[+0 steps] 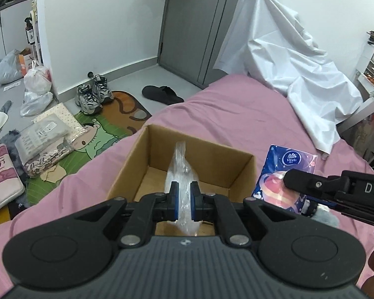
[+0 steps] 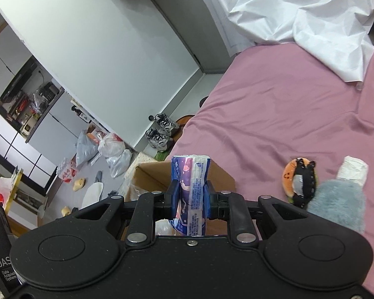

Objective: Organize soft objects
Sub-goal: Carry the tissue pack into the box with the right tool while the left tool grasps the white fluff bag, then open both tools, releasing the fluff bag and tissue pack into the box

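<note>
An open cardboard box [image 1: 241, 172] sits on the pink bed [image 1: 236, 114]. My left gripper [image 1: 184, 195] is shut on a clear plastic bag [image 1: 179, 167] and holds it over the box's inside. My right gripper [image 2: 190, 196] is shut on a blue Vinda tissue pack [image 2: 190, 186], held upright just right of the box [image 2: 149, 174]; the pack also shows in the left wrist view [image 1: 286, 172]. On the bed to the right lie an orange-and-black plush toy [image 2: 299, 179], a grey-blue fluffy item [image 2: 341, 199] and a white roll [image 2: 352, 168].
A white sheet [image 1: 286, 57] is draped at the bed's far right. The floor on the left holds sneakers [image 1: 93, 94], a black slipper [image 1: 162, 94], plastic bags [image 1: 36, 87], packaged items and a cartoon rug [image 1: 99, 134]. A grey door [image 1: 194, 25] stands behind.
</note>
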Demonstrator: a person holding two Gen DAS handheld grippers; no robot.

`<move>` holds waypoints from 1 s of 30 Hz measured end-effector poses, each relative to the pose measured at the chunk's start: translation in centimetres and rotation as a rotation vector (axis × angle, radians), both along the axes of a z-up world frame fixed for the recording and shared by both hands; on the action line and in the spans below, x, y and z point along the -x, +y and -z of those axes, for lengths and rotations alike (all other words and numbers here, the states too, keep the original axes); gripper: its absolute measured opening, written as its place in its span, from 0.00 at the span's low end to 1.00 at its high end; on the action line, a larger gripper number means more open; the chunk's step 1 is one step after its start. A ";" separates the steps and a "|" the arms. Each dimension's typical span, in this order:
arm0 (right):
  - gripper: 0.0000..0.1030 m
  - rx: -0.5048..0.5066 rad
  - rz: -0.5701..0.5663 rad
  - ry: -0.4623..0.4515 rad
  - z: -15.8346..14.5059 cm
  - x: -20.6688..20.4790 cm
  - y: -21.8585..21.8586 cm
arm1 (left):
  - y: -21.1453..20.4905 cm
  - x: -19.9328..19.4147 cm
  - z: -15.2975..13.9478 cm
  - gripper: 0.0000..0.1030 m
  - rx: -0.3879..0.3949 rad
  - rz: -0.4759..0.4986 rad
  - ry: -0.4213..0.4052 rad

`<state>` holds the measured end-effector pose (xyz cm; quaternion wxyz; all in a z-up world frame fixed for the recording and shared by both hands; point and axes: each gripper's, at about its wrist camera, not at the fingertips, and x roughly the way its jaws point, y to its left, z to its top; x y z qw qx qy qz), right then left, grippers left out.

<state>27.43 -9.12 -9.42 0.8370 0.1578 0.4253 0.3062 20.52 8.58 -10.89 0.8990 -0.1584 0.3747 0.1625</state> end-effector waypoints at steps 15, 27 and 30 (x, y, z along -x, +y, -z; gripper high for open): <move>0.28 -0.043 -0.079 -0.003 0.3 -0.7 3.0 | 2.2 -0.8 -1.0 0.19 0.015 -0.033 0.034; 0.93 0.009 0.013 -0.070 -2.5 1.1 0.6 | 1.6 0.9 -2.8 0.88 -0.020 -0.087 0.022; 0.98 0.028 0.030 -0.108 -3.5 1.7 -0.3 | 1.0 1.4 -3.4 0.90 -0.050 -0.085 0.021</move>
